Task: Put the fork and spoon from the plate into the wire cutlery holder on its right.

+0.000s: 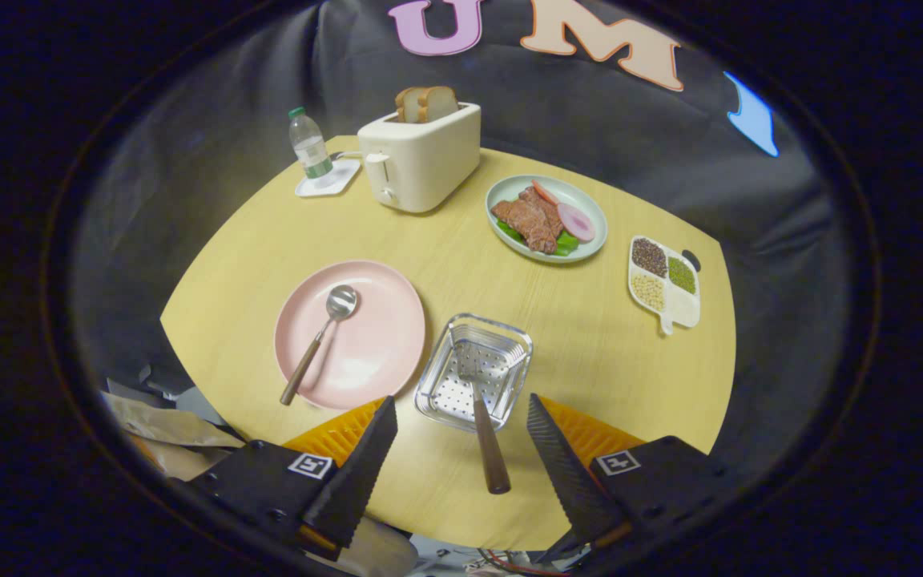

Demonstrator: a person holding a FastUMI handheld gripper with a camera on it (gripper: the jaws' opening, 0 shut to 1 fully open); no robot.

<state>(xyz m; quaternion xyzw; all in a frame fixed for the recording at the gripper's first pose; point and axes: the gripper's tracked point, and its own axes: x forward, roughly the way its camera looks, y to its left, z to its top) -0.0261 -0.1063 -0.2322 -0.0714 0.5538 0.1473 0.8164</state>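
spoon (319, 341) on plate (381, 353), fork (487, 439) in wire cutlery holder (437, 394) right of it, toaster (421, 156) behind

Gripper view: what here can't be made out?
- Fork: head inside the wire cutlery holder, tines lost against the mesh, so how it rests there is unclear.
- Spoon on the pink plate: plain.
- Gripper: open, fingers either side of the fork handle, not touching.

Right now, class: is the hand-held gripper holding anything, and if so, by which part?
Nothing is held. The hand-held gripper is open; the brown wooden-handled fork stands in the square steel wire cutlery holder, its handle leaning free between the fingers, touching neither.
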